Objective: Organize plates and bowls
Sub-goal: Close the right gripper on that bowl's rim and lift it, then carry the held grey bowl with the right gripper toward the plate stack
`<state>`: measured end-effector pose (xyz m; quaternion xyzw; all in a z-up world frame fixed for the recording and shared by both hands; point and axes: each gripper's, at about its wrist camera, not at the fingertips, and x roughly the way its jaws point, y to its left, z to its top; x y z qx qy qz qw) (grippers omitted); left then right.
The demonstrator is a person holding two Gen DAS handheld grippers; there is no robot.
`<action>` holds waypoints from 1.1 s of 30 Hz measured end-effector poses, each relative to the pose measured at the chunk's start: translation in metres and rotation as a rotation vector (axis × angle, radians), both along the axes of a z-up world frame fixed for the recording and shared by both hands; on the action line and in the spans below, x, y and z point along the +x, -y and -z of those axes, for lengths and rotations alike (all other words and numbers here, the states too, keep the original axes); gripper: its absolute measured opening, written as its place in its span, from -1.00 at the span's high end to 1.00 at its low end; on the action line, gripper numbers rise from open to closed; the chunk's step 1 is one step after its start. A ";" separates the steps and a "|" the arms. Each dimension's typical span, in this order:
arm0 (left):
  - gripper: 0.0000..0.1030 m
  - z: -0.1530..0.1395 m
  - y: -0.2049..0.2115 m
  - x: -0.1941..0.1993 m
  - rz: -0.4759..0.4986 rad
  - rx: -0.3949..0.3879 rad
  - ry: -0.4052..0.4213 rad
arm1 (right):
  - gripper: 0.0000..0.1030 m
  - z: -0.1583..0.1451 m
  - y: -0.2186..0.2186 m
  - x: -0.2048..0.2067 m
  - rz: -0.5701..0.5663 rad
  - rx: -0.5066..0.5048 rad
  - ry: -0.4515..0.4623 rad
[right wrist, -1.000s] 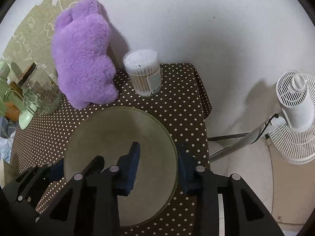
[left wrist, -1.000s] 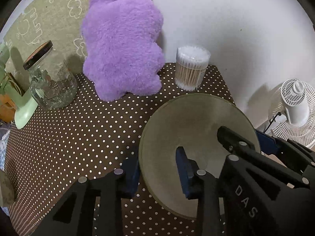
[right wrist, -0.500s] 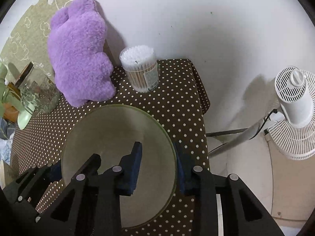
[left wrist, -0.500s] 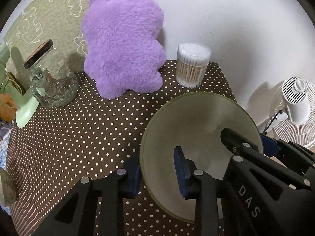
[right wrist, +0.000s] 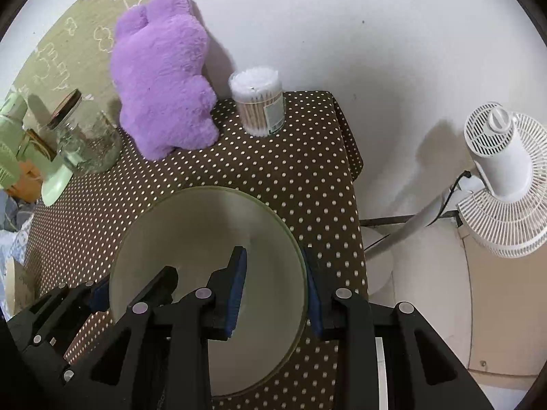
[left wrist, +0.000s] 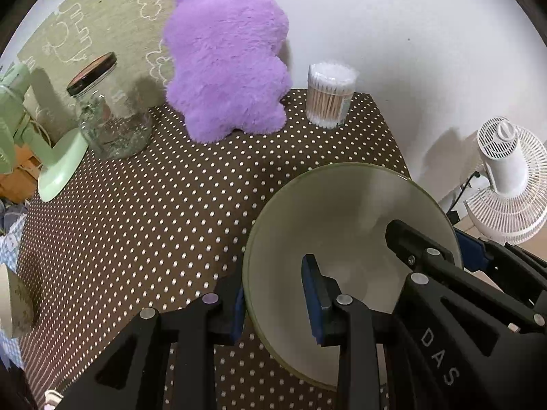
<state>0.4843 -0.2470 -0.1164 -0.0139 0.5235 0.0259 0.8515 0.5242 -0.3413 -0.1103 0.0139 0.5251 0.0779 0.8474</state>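
Note:
A wide pale-green bowl (left wrist: 342, 218) (right wrist: 205, 239) hangs just over the right part of the dotted table, gripped from both sides. My left gripper (left wrist: 275, 295) is shut on its left rim, one blue pad inside and one outside. On the opposite rim, near the table's right edge, my right gripper (right wrist: 275, 285) is shut the same way. Each gripper shows in the other's view: the right gripper (left wrist: 434, 244) across the bowl, the left gripper (right wrist: 133, 283) at the lower left.
Along the wall stand a purple plush toy (left wrist: 225, 61), a tub of cotton swabs (left wrist: 330, 97) and a glass jar (left wrist: 109, 119). A green fan base (left wrist: 58, 167) sits at the left. A white floor fan (right wrist: 502, 177) stands beyond the table's right edge (right wrist: 355, 184).
Both grippers and the bowl have drawn back a little from the wall and risen slightly. The things on the table have stayed put.

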 end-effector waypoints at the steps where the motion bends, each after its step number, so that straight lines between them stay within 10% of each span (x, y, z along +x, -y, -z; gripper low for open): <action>1: 0.45 -0.002 -0.001 -0.004 0.000 0.000 0.002 | 0.30 -0.003 -0.001 -0.005 0.000 -0.001 0.002; 33: 0.45 -0.091 -0.044 -0.163 0.057 -0.022 0.099 | 0.30 -0.098 -0.041 -0.170 0.065 -0.019 0.075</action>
